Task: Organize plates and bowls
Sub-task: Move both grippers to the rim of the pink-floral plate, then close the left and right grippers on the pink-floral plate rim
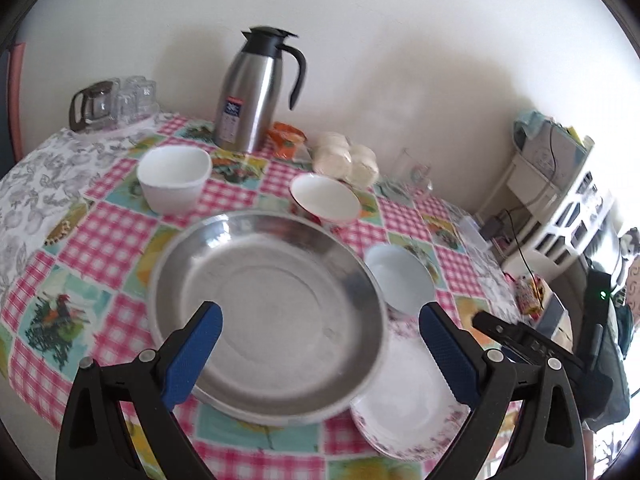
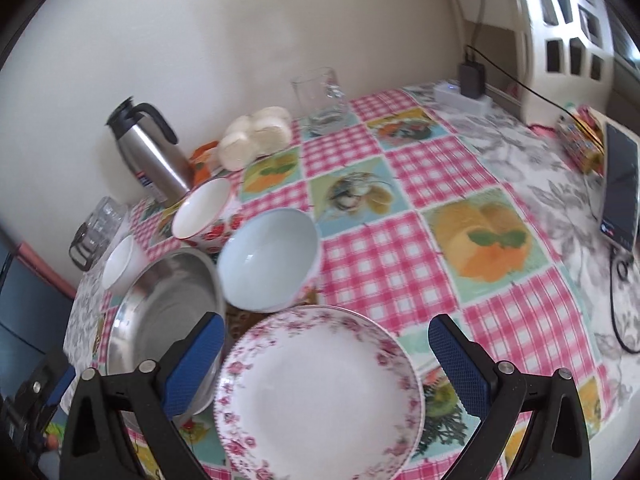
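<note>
A steel plate (image 1: 264, 316) lies on the checked tablecloth; my left gripper (image 1: 320, 344) hangs open above its near half. To its right lies a white plate with pink flowers (image 1: 408, 404), also in the right wrist view (image 2: 320, 392), where my right gripper (image 2: 328, 360) is open above it. A pale blue bowl (image 2: 268, 256) stands just behind both plates. A strawberry-patterned bowl (image 2: 208, 210) and a white square bowl (image 1: 174, 178) stand farther back. The steel plate shows in the right wrist view (image 2: 168, 312) too.
A steel thermos jug (image 1: 250, 88), buns in a bag (image 1: 346, 156), an orange packet (image 1: 286, 138), an empty glass (image 2: 320, 98) and a glass jug with cups (image 1: 112, 98) line the wall. A phone (image 2: 620, 192) and cables lie at the right.
</note>
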Demonstrator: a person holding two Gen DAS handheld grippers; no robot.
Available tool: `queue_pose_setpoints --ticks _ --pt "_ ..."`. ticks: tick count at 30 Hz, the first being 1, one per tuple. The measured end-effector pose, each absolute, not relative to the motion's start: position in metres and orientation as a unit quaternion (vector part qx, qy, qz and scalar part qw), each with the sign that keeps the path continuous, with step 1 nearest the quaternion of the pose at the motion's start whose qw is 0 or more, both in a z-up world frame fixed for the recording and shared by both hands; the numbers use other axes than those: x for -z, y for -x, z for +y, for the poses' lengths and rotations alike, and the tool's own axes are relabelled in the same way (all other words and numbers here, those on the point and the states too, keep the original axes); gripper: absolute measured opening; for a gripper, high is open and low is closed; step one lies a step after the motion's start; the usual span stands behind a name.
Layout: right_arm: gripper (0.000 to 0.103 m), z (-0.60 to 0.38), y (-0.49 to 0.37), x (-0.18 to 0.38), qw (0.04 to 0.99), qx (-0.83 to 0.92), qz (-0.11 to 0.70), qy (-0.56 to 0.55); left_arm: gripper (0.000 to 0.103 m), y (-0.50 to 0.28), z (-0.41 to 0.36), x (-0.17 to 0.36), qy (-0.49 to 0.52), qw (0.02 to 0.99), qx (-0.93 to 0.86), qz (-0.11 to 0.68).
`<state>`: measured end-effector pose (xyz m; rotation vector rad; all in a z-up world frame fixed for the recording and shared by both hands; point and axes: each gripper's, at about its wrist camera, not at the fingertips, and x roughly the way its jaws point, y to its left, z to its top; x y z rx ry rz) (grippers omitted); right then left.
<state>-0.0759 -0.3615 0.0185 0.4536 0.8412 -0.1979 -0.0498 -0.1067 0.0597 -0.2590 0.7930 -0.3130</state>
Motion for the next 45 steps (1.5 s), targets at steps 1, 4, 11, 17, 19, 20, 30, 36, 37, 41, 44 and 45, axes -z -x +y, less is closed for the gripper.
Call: queue_pose_setpoints --ticks 1,4,11,17,19,20,30,36,37,41,44,45 --pt "0.103 -0.364 0.077 -0.016 0.882 0.094 0.405 -0.221 0.099 0.052 -0.111 -0.058 0.125 0.899 0.151 0.391" --pt "0.103 -0.369 0.076 -0.011 0.876 0.101 0.419 -0.217 0.099 0.058 -0.124 -0.052 0.125 0.887 0.156 0.417" --pt "0.102 -0.381 0.078 0.003 0.859 0.116 0.441 -0.231 0.099 0.067 -0.14 -0.037 0.103 0.871 0.146 0.458" --pt "0.09 -0.381 0.078 0.012 0.847 0.116 0.463 -0.232 0.096 0.073 -0.149 -0.027 0.098 0.859 0.149 0.48" --pt "0.084 -0.382 0.077 0.018 0.841 0.116 0.475 -0.233 0.094 0.075 -0.154 -0.022 0.092 0.854 0.151 0.488" --pt "0.082 -0.382 0.077 0.02 0.837 0.114 0.481 -0.234 0.093 0.077 -0.156 -0.019 0.089 0.852 0.151 0.493" --pt "0.075 -0.384 0.075 0.048 0.807 0.106 0.529 -0.241 0.075 0.077 -0.171 0.009 0.083 0.826 0.14 0.54" --pt "0.069 -0.388 0.074 0.061 0.795 0.106 0.544 -0.249 0.069 0.076 -0.178 0.02 0.08 0.815 0.137 0.557" --pt "0.067 -0.389 0.075 0.061 0.795 0.106 0.543 -0.251 0.066 0.075 -0.178 0.024 0.083 0.811 0.137 0.563" --pt "0.061 -0.391 0.075 0.061 0.796 0.103 0.539 -0.254 0.055 0.069 -0.173 0.041 0.116 0.793 0.122 0.586" --pt "0.053 -0.389 0.075 0.061 0.799 0.097 0.537 -0.255 0.045 0.065 -0.168 0.051 0.144 0.783 0.114 0.594" --pt "0.052 -0.39 0.074 0.061 0.799 0.094 0.535 -0.257 0.041 0.065 -0.168 0.052 0.15 0.781 0.114 0.595"
